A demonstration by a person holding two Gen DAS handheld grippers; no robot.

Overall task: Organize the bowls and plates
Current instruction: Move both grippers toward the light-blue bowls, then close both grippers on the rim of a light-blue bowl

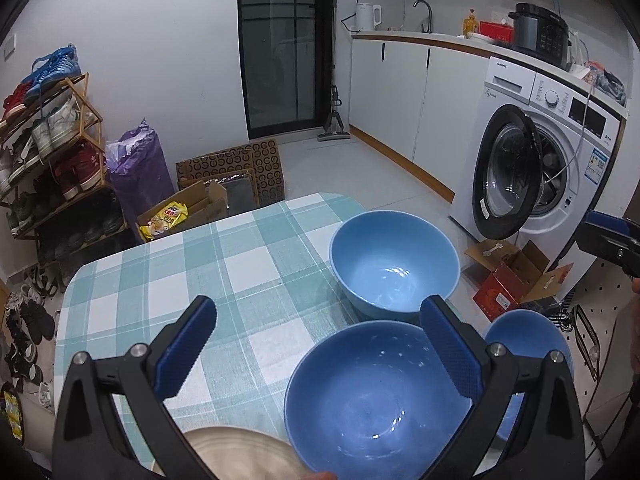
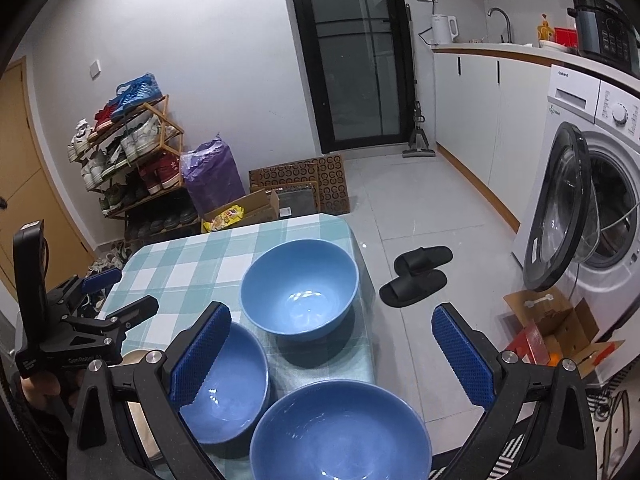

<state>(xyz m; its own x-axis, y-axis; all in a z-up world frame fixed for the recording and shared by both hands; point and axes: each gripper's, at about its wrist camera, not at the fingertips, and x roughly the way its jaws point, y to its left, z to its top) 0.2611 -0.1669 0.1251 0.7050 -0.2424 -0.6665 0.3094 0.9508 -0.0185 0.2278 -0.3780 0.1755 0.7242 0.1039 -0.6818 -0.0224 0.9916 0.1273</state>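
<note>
Three blue bowls (image 2: 299, 293) before Galanz-branded washing machine (image 2: 580, 92).

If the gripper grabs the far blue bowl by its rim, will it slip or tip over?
The far bowl looks glossy, with light glinting inside, so it may be slippery, though the ribbed fingers should help. It looks stiff, not floppy. Its base seems narrower than its wide rim, and it sits near the table corner, so a sideways push could tip it off.

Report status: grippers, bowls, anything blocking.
Left gripper open, empty, over near bowl. Right gripper open, empty. Three blue bowls unstacked on checked table; beige plate at near edge. Nothing blocking.
</note>
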